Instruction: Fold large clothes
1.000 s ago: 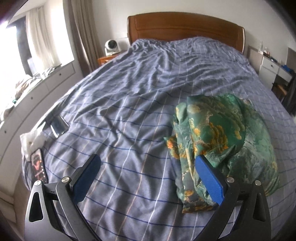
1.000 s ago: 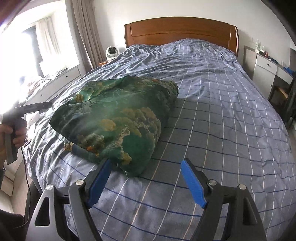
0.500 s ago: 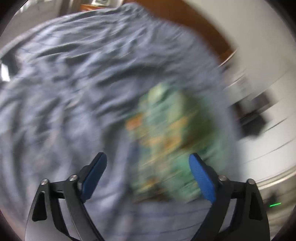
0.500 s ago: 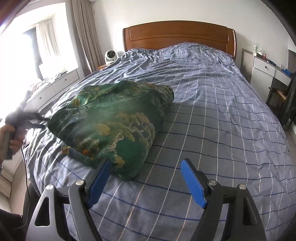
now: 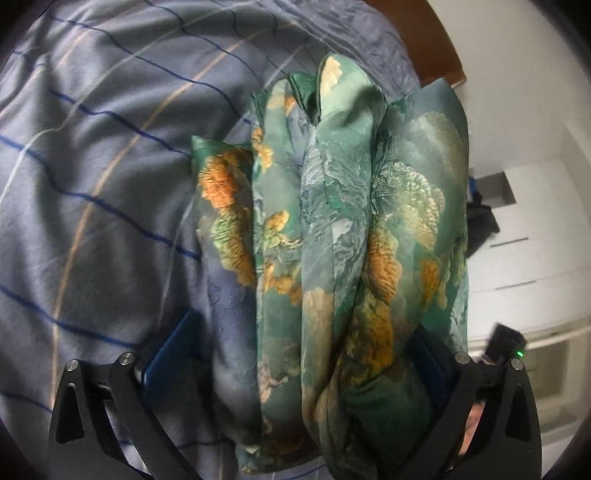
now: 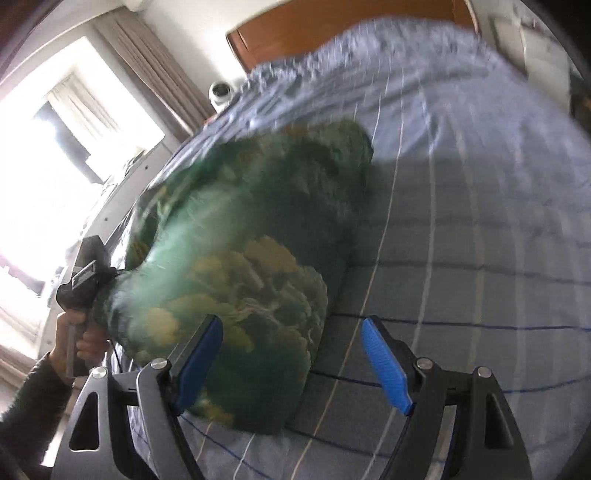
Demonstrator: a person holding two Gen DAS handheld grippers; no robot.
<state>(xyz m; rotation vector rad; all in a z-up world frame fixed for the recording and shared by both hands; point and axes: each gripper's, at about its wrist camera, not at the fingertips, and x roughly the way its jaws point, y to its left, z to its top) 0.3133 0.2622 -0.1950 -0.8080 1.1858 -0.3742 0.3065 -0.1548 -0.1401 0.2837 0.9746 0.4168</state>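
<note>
A green garment with orange and cream print (image 5: pixel 332 236) lies bunched on the blue striped bed cover (image 5: pixel 92 166). My left gripper (image 5: pixel 295 354) stands wide open with the bunched end of the garment filling the space between its blue pads; the right pad is mostly hidden by cloth. In the right wrist view the garment (image 6: pixel 243 266) is a blurred mound on the bed's left side. My right gripper (image 6: pixel 291 362) is open and empty, its left pad in front of the garment's near edge. The left gripper (image 6: pixel 85 273) shows at the garment's left end.
The wooden headboard (image 6: pixel 332 33) is at the far end of the bed. A bright window with curtains (image 6: pixel 66 147) and a small white fan (image 6: pixel 221 92) are on the left. White drawers (image 5: pixel 528 266) stand beyond the bed's right side.
My left gripper has swung down and onto the garment's end, which now sits between its jaws. My right gripper has tilted and come closer to the garment's near edge.
</note>
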